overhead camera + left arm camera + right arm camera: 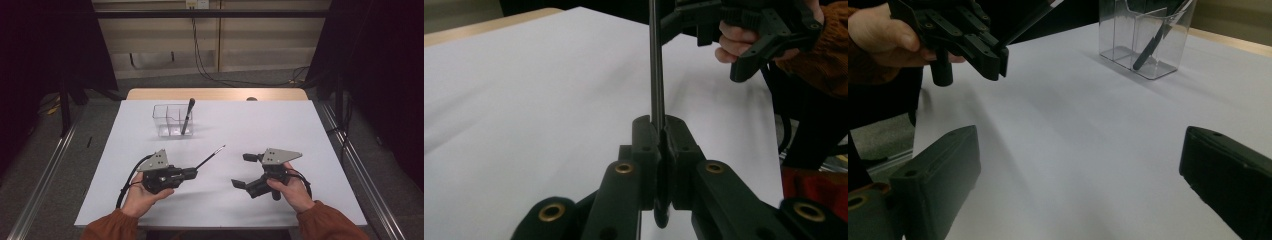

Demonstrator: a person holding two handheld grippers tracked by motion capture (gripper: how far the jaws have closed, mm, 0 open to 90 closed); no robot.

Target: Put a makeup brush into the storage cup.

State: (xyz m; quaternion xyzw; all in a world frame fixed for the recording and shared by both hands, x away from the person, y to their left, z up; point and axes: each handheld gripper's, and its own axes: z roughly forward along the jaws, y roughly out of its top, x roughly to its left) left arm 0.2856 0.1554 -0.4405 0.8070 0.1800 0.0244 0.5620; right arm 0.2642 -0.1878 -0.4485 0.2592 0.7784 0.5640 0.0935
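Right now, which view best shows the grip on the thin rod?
The left gripper view: the left tongs are shut on the rod. The high view shows the rod sticking out, small. The right gripper view shows its dark shaft past those tongs.

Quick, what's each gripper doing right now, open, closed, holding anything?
Left gripper: closed on the thin dark pen, held above the table.
Right gripper: open, nothing between its fingers.

Two pens (210, 156), one clear organizer (172, 120), two grippers (192, 173), one table (280, 125).
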